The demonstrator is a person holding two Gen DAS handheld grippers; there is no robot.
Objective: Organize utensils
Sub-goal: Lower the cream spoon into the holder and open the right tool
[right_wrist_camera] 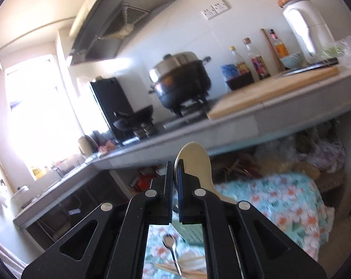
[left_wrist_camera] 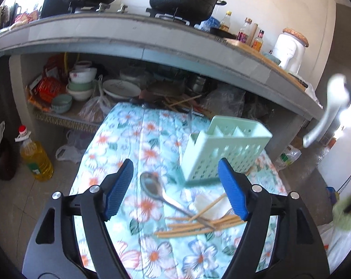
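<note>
We're on a floral-cloth table [left_wrist_camera: 138,139] with one mint slotted utensil caddy [left_wrist_camera: 224,148] standing near the far right, no utensil showing above its rim as far as we can see. The step in hand, we judge: carrying a utensil to the caddy. Our right gripper [right_wrist_camera: 174,181] is clenched on one white ceramic spoon [right_wrist_camera: 195,162], held high above the table, well apart from the caddy. The next move calls for lowering it handle-first into a slot. Our left gripper [left_wrist_camera: 175,186] hangs released, jaws wide, over one metal spoon [left_wrist_camera: 152,186] lying just beside the caddy. The chopsticks [left_wrist_camera: 198,225] lie in a loose pile under the spoon handle, maybe six or so; blur stops an exact count.
</note>
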